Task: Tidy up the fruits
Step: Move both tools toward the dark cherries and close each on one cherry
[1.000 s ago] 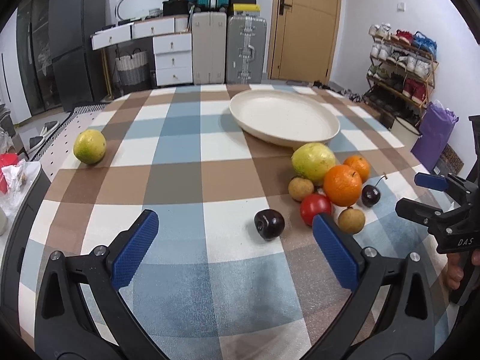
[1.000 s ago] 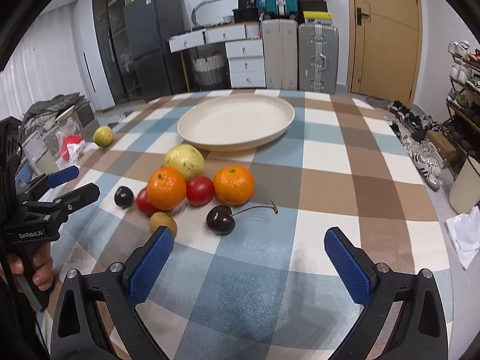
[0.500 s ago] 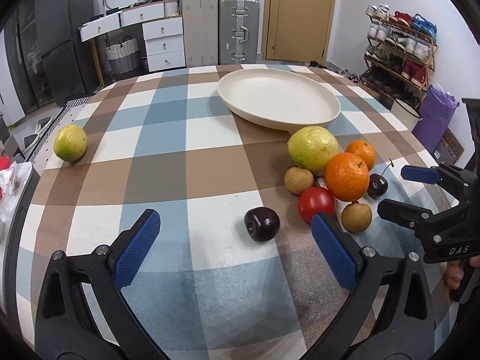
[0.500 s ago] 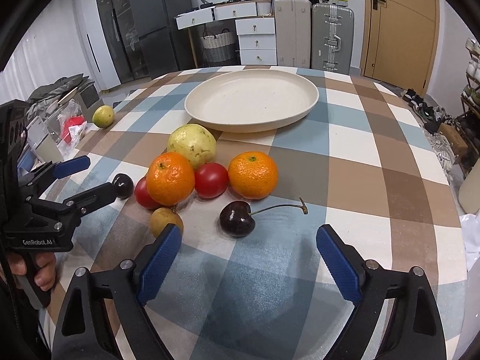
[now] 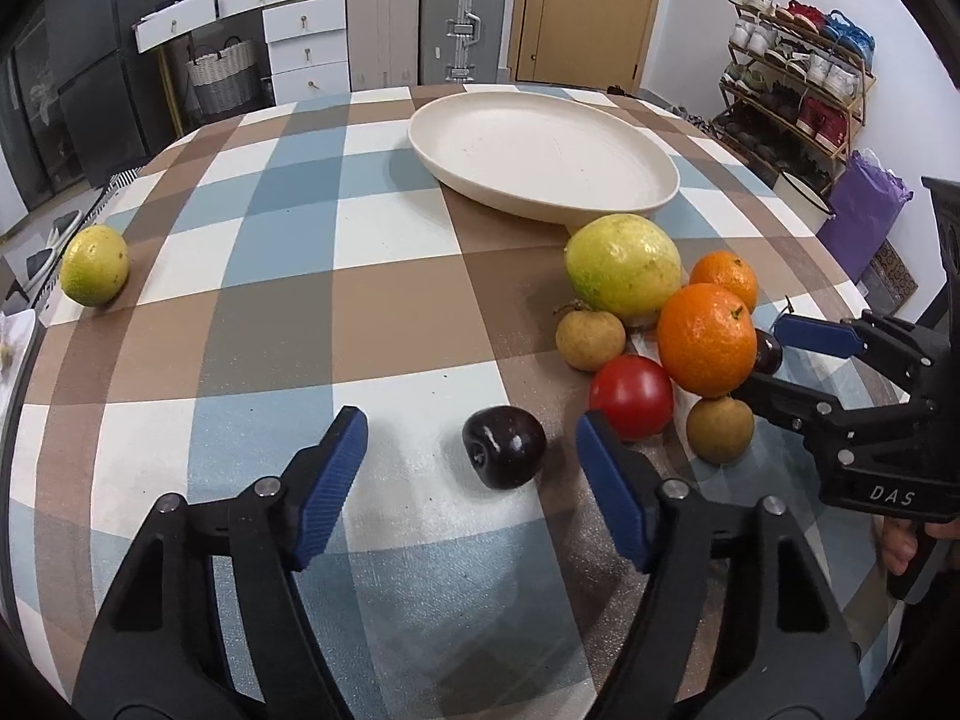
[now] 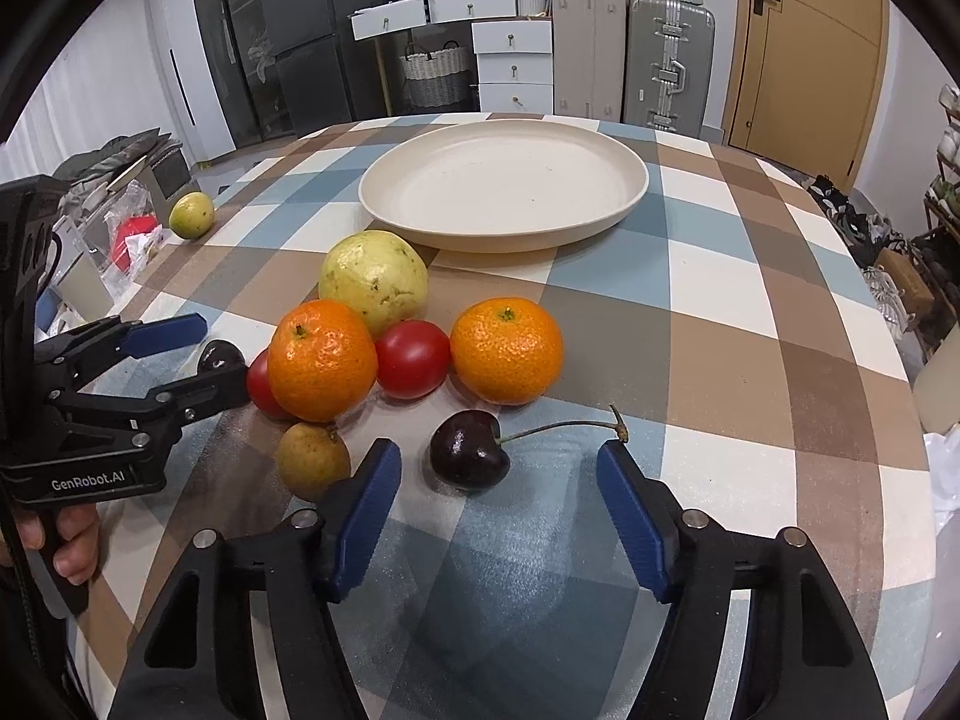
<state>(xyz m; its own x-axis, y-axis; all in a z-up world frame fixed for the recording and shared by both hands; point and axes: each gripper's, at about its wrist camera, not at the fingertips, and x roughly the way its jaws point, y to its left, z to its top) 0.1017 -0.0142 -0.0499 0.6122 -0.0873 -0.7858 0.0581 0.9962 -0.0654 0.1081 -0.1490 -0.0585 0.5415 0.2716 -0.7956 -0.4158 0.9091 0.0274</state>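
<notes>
Here, on a checked tablecloth [image 5: 396,324], two dark cherries, one to each gripper. The left gripper [image 5: 471,450] has its jaws half open and closing; the stemless cherry [image 5: 504,447] lies on the cloth between the blue pads, nearer the right-hand pad, touched by neither. The right gripper [image 6: 498,471] likewise has its jaws half open and closing; the stemmed cherry [image 6: 469,457] lies between its pads, nearer the left-hand one, untouched, with the stem running off toward the right-hand pad's tip. Beyond the grippers is a tight cluster: a large yellow-green fruit [image 6: 373,282], two oranges [image 6: 322,360], red tomatoes [image 6: 413,358] and small brown fruits [image 6: 312,461]. An empty cream plate [image 6: 624,204] stands further back, just beyond the yellow-green fruit. A lone lime [image 5: 95,264] lies well apart near the table's left edge. The left wrist view shows two brown fruits but only one tomato; the right wrist view shows two tomatoes but only one brown fruit, the other hidden behind the cluster. The right wrist view also shows the stem in full, and the person's fingers on the left gripper's handle.
</notes>
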